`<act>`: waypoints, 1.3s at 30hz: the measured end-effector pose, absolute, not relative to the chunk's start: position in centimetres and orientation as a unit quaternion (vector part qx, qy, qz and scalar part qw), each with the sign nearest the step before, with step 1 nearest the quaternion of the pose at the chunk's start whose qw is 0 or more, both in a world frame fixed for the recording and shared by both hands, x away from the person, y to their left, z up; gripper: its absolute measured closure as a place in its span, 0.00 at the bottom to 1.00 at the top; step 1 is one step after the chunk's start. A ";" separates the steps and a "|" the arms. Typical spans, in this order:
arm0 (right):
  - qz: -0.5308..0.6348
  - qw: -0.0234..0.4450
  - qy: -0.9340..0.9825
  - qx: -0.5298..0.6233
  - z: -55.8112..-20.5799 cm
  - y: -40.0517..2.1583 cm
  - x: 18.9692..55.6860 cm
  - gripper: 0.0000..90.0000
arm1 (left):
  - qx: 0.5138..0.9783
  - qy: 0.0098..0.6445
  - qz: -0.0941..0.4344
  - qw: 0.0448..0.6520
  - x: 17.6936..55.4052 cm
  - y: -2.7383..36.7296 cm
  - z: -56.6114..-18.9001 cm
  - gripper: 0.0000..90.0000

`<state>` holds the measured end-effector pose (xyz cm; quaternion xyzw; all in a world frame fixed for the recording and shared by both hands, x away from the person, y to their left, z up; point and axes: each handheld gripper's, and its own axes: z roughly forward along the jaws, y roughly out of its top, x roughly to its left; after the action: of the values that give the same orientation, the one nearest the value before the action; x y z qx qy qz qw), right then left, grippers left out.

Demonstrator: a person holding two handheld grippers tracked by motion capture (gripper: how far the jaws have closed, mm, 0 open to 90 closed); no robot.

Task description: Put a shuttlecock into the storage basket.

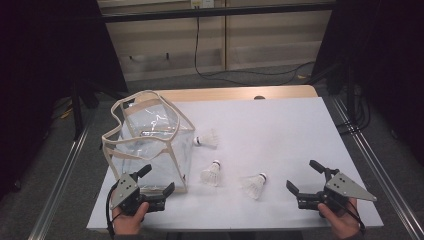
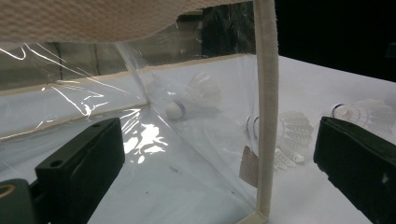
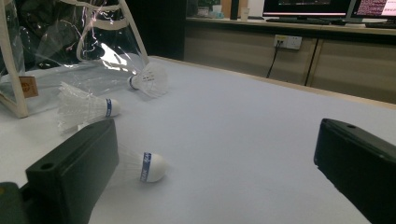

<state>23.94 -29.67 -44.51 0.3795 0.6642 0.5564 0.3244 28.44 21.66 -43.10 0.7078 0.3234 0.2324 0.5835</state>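
Note:
A clear plastic bag (image 1: 150, 140) with beige trim stands open on the left of the white table (image 1: 280, 125). Three white shuttlecocks lie to its right: one beside the bag (image 1: 206, 139), one in the middle (image 1: 212, 173), one nearer the right (image 1: 254, 185). My left gripper (image 1: 159, 179) is open at the bag's near corner. The bag's upright trim (image 2: 266, 116) rises ahead, between its jaws (image 2: 217, 140). My right gripper (image 1: 302, 175) is open, with nothing in it, just right of the nearest shuttlecock (image 3: 145, 167).
The table's front edge runs just under both hands. Metal rails (image 1: 65, 170) flank the table on the floor. A black cable (image 1: 220, 75) lies on the floor behind it. Dark curtains hang at both sides. A bare stretch of table lies at the right and back.

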 end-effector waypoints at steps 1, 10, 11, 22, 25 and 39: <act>0.556 0.324 0.665 0.379 -44.5 -29.7 23.9 0.00 | 0.707 0.325 0.229 0.585 28.4 21.6 -43.1 0.02; 0.557 0.324 0.665 0.377 -44.5 -29.7 23.9 0.00 | 0.707 0.320 0.216 0.593 28.3 21.0 -43.0 0.02; 0.558 0.324 0.665 0.376 -44.5 -29.6 24.0 0.00 | 0.707 0.319 0.214 0.594 28.3 20.9 -43.0 0.02; 0.558 0.325 0.665 0.376 -44.5 -29.6 24.0 0.00 | 0.712 0.309 0.200 0.598 28.2 20.2 -42.9 0.02; 0.558 0.323 0.665 0.376 -44.5 -29.6 24.0 0.00 | 0.711 0.309 0.196 0.601 28.1 20.0 -42.9 0.02; 0.558 0.324 0.665 0.375 -44.5 -29.6 24.0 0.00 | 0.724 0.282 0.171 0.606 28.1 18.5 -43.0 0.02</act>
<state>23.97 -29.59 -44.52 0.3751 0.6653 0.5582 0.3241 28.10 18.51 -42.97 0.7237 0.2816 0.1714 0.6063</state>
